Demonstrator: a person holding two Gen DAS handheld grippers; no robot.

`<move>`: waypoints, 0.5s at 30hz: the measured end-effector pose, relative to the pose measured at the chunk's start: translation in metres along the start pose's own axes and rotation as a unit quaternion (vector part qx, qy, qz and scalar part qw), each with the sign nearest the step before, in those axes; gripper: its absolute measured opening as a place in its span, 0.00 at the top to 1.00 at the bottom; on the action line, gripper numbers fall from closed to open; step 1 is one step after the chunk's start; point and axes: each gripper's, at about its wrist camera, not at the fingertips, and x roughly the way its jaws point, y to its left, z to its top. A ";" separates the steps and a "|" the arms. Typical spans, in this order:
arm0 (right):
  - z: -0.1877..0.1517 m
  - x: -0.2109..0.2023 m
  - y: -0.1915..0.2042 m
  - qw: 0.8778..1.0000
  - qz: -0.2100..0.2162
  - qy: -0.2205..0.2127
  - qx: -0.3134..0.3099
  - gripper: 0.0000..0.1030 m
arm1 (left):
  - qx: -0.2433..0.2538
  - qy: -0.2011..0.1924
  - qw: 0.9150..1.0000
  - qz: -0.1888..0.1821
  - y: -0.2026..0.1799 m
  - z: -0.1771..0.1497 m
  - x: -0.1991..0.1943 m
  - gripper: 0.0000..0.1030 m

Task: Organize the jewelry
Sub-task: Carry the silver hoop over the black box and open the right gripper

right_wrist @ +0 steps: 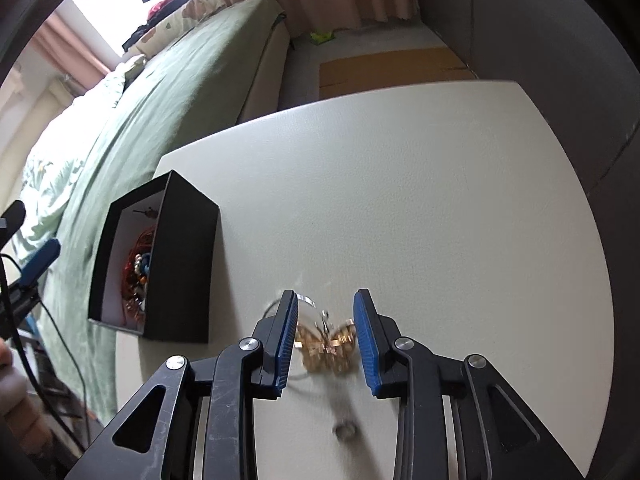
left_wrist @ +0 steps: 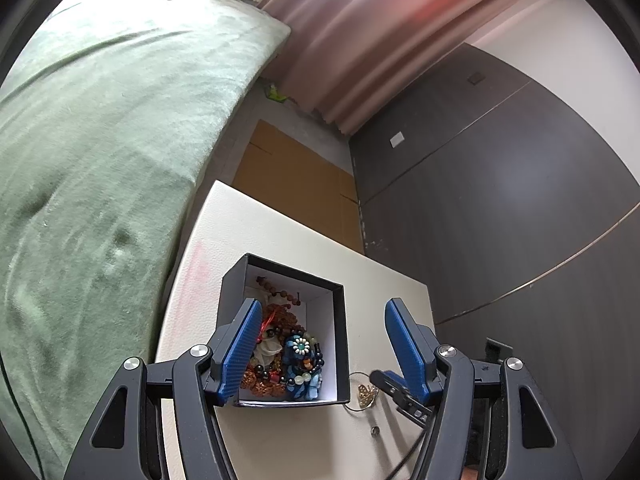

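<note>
A black box point(left_wrist: 340, 344) with a white inside holds several beaded bracelets and a blue flower piece point(left_wrist: 301, 360). My left gripper point(left_wrist: 318, 308) is open above the box, its left finger over the beads. A gold butterfly piece on a thin silver hoop point(right_wrist: 328, 342) lies on the white table, right of the box; it also shows in the left wrist view point(left_wrist: 366, 394). My right gripper point(right_wrist: 325, 300) is open with the butterfly between its fingers, not clamped. The box point(right_wrist: 182, 264) is to its left. A small silver ring point(right_wrist: 345, 431) lies just behind the butterfly; it also shows in the left wrist view point(left_wrist: 375, 431).
The white table point(right_wrist: 440, 200) stands beside a bed with a green blanket point(left_wrist: 100, 140). Flat cardboard point(left_wrist: 292, 176) lies on the floor beyond the table. A dark wall point(left_wrist: 520, 200) and pink curtains point(left_wrist: 380, 40) stand behind.
</note>
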 end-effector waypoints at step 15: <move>-0.001 0.004 0.008 0.998 -0.035 0.016 -0.040 0.96 | -0.002 0.002 1.000 -0.001 0.003 0.002 -0.001 0.37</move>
